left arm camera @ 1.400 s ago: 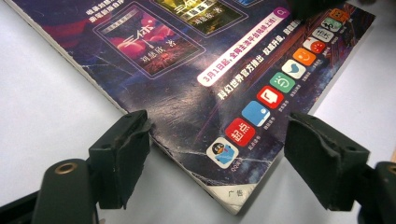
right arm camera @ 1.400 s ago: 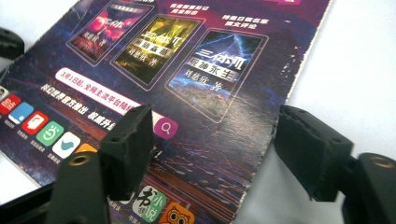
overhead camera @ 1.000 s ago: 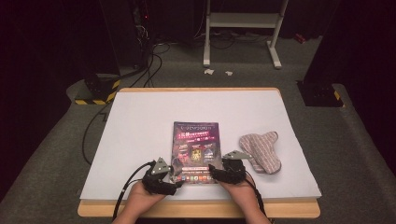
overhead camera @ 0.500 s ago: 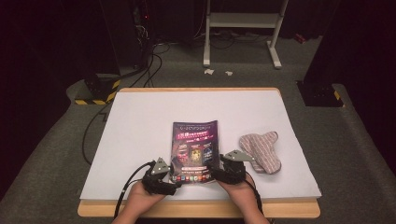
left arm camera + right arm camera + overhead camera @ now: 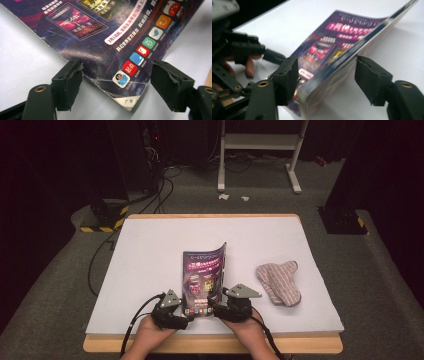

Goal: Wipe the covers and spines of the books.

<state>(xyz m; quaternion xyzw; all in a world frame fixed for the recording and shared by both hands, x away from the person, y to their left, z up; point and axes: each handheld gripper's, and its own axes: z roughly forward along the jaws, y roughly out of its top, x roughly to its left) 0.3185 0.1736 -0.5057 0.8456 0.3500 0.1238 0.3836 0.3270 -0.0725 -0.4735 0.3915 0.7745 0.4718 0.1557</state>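
Note:
A purple-covered magazine (image 5: pixel 204 270) lies near the front of the white table (image 5: pixel 145 250), its right side lifted and curled up off the surface. My left gripper (image 5: pixel 187 313) is open at the magazine's near left corner; in the left gripper view its jaws straddle that corner (image 5: pixel 125 77) without closing on it. My right gripper (image 5: pixel 215 307) is open at the near right edge. In the right gripper view the raised thick edge of the magazine (image 5: pixel 332 72) stands between the two separated jaws, and the left gripper (image 5: pixel 244 47) shows beyond.
A striped pink cloth (image 5: pixel 279 283) lies on the table to the right of the magazine. The wooden table edge (image 5: pixel 210 344) runs just under both hands. Cables and a white stand (image 5: pixel 260 150) are on the floor behind.
The magazine's right side has risen from flat to curled up. My right gripper has moved left in under that edge. The left gripper has stayed at the near left corner.

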